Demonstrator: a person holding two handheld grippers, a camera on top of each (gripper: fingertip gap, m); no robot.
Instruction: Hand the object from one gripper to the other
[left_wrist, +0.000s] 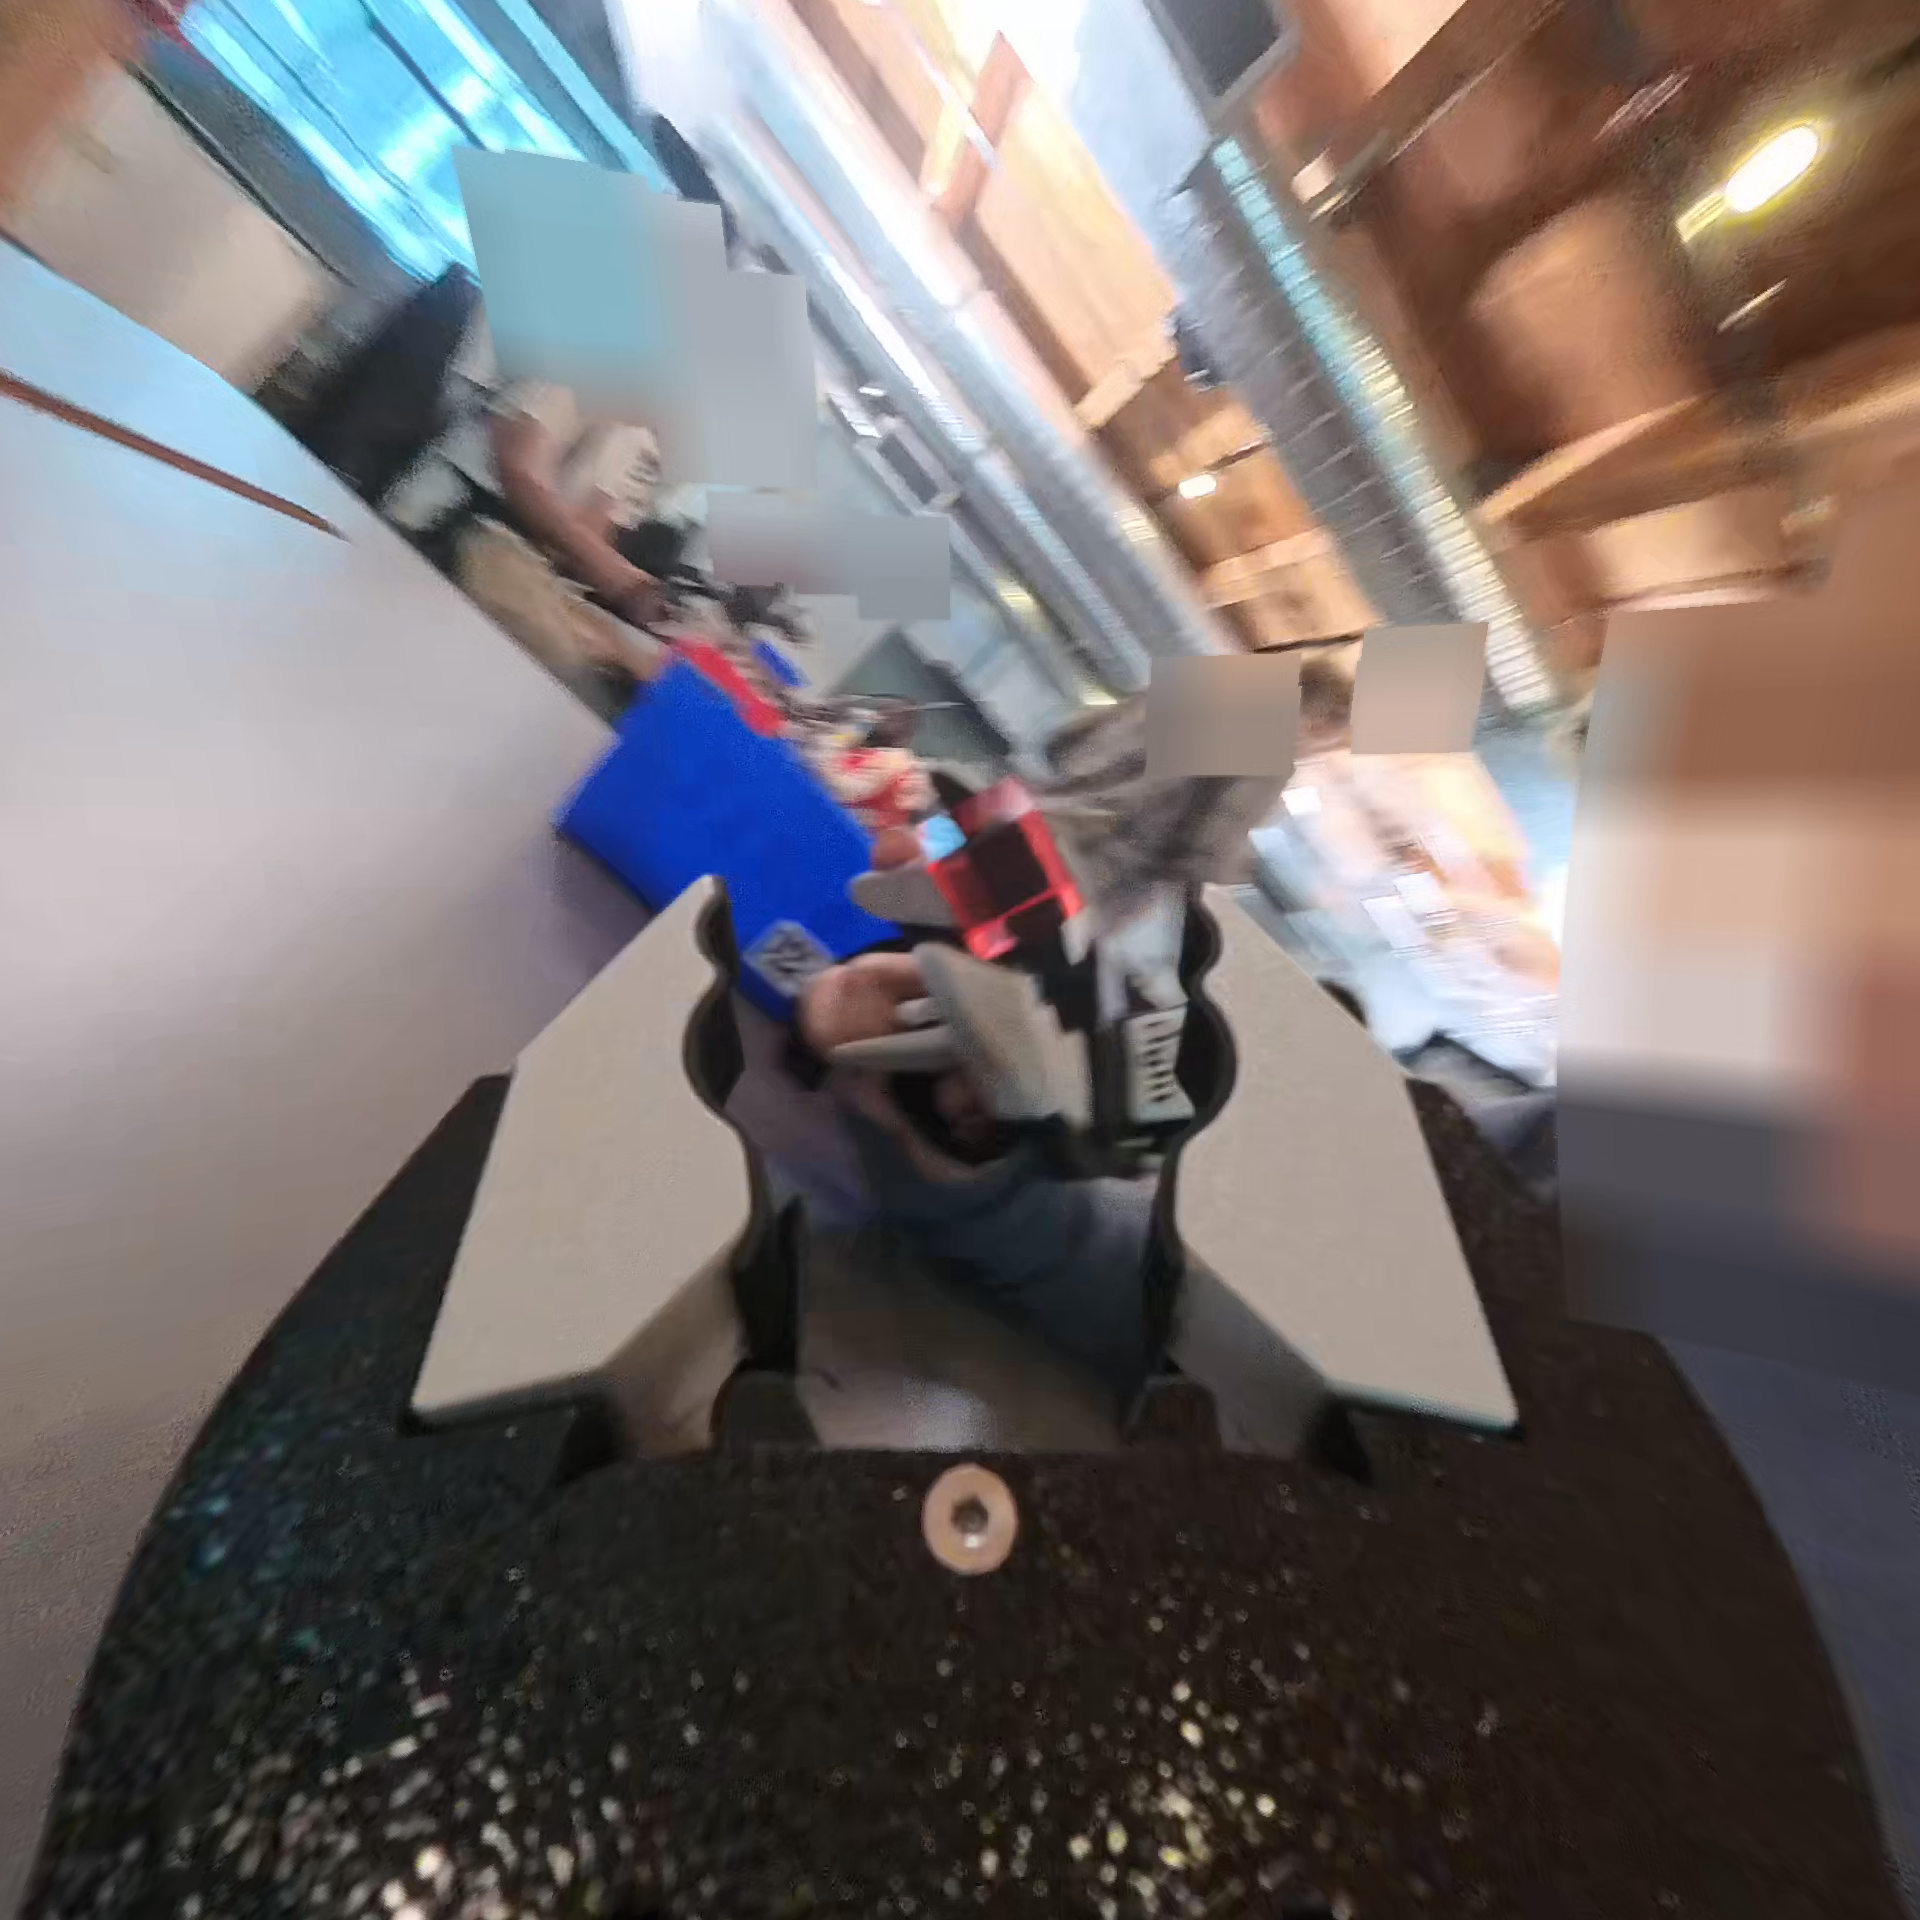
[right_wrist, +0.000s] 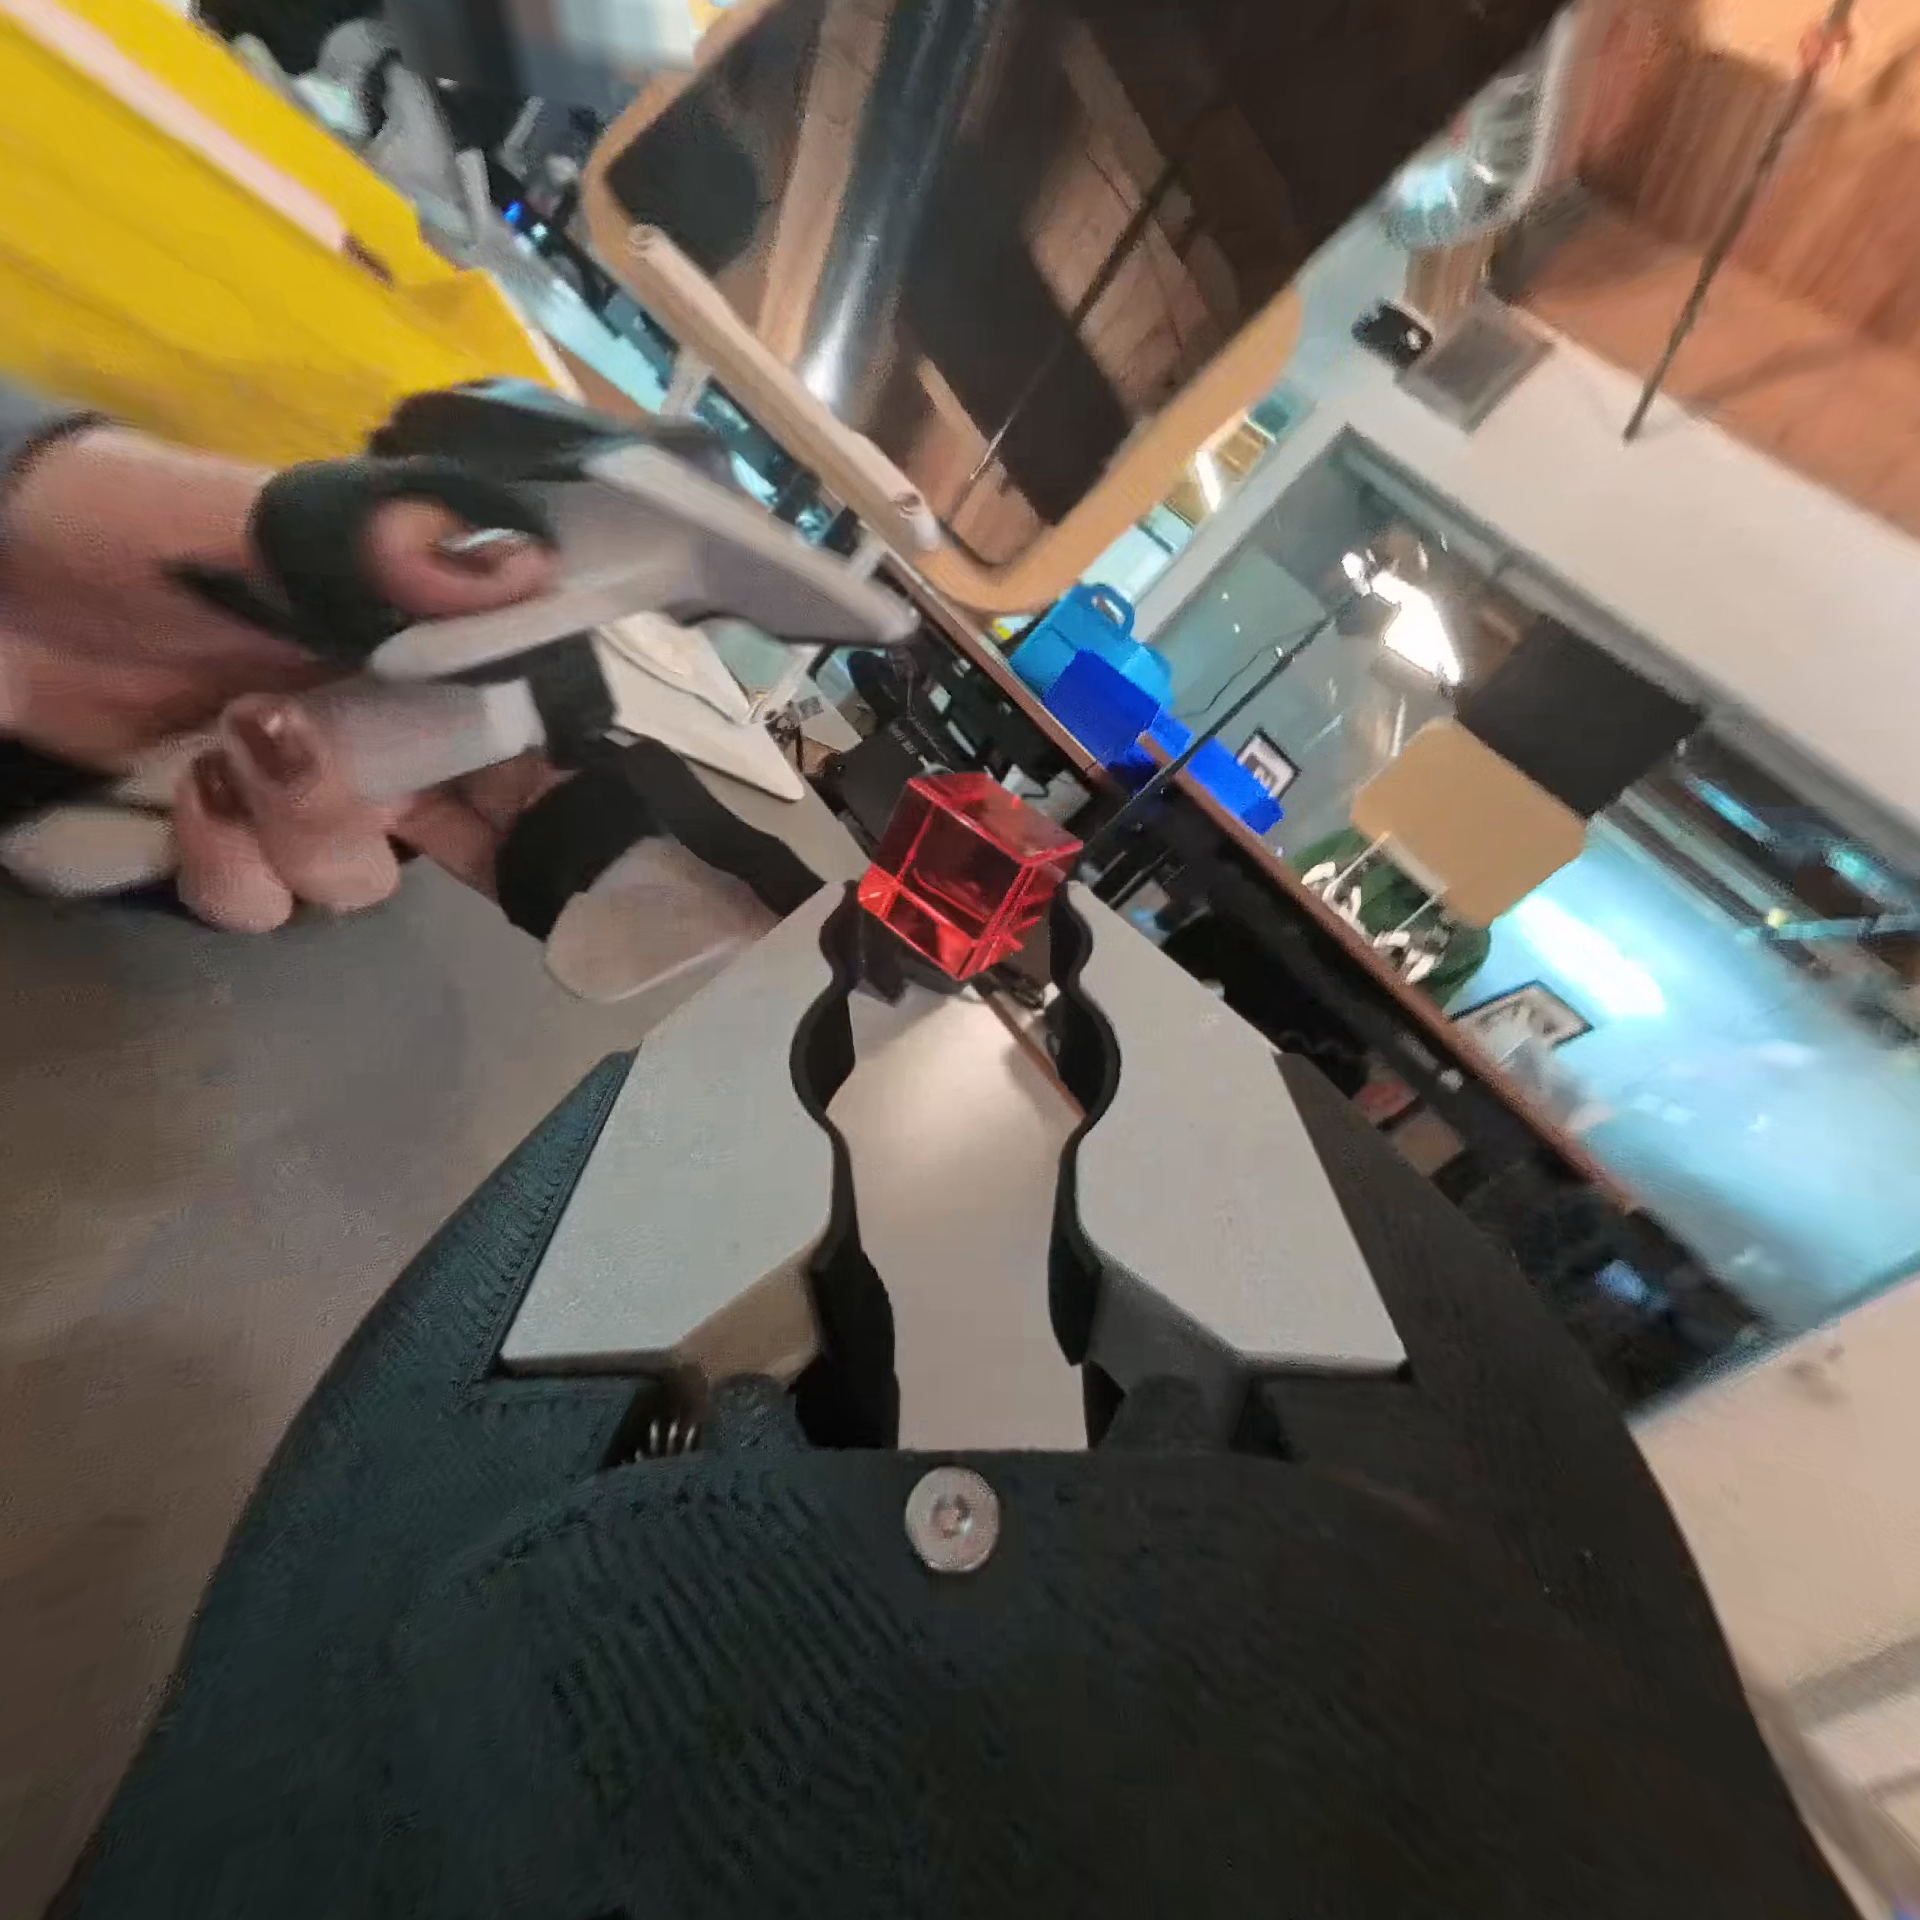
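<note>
A clear red cube (right_wrist: 966, 873) sits clamped between the tips of my right gripper (right_wrist: 956, 920), held up in the air. In the left wrist view the same cube (left_wrist: 1003, 873) shows just beyond my left gripper (left_wrist: 961, 914), held by the other gripper's grey fingers (left_wrist: 904, 899). My left gripper is open wide and empty, and the cube lies ahead of its fingertips, not between them. In the right wrist view the left gripper's grey fingers (right_wrist: 727, 582) show at the left, spread apart, with a person's hand (right_wrist: 270, 831) on the handle, apart from the cube.
A blue box (left_wrist: 717, 810) stands on a white table (left_wrist: 208, 831) behind the cube. A yellow bin (right_wrist: 156, 260) is at the upper left and blue boxes (right_wrist: 1122, 686) are farther back. People stand in the background.
</note>
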